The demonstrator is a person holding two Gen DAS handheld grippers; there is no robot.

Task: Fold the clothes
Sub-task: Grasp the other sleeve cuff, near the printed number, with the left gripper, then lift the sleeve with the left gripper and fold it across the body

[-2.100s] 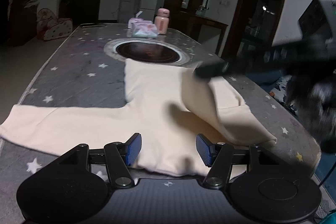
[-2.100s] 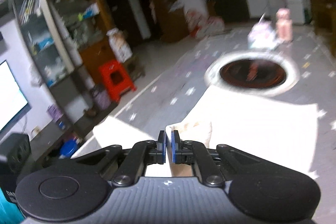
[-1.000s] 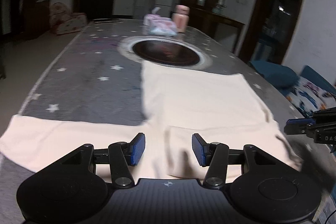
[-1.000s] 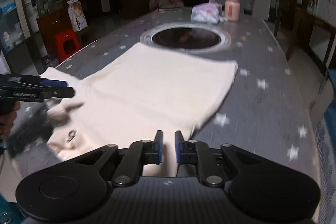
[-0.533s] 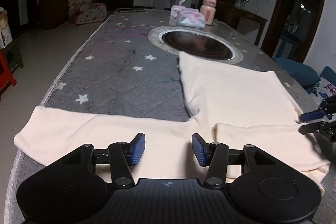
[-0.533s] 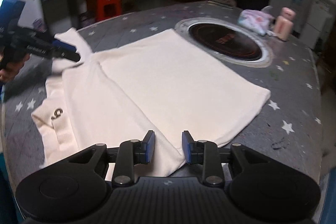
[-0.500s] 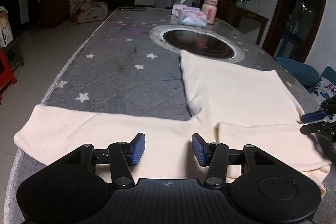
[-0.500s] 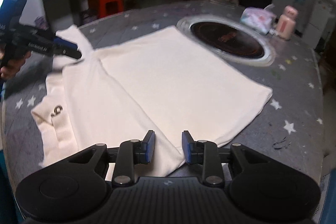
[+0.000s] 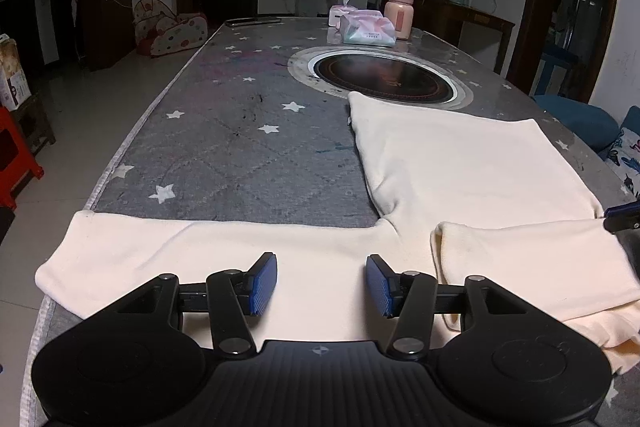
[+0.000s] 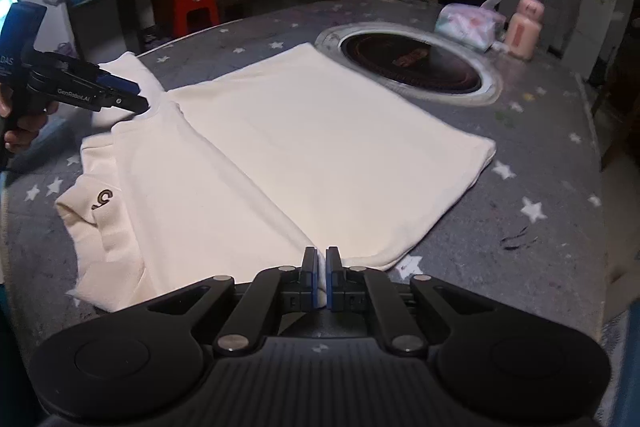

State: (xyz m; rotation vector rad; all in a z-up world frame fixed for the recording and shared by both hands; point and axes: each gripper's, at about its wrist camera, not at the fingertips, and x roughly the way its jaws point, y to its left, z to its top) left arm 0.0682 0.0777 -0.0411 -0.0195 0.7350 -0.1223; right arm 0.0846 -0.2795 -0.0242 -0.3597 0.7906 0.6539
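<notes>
A cream long-sleeved shirt [image 9: 460,163] lies flat on the grey star-patterned table [image 9: 240,131]. One sleeve [image 9: 160,247] stretches to the left edge; the other sleeve [image 9: 532,251] is folded across the body. My left gripper [image 9: 321,279] is open above the shirt near the left sleeve. In the right wrist view the shirt [image 10: 300,131] lies spread out, and my right gripper [image 10: 321,275] is shut on the shirt's near edge at the fold. The left gripper [image 10: 120,97] shows there at the far left, over the collar.
A round black inset cooktop [image 9: 384,77] sits mid-table just beyond the shirt. A tissue pack [image 9: 366,31] and a pink bottle [image 9: 399,13] stand behind it. A red stool [image 10: 196,9] stands on the floor beyond the table.
My right gripper has closed from open onto the shirt's near edge. The left gripper has stayed open and shifted slightly left along the sleeve.
</notes>
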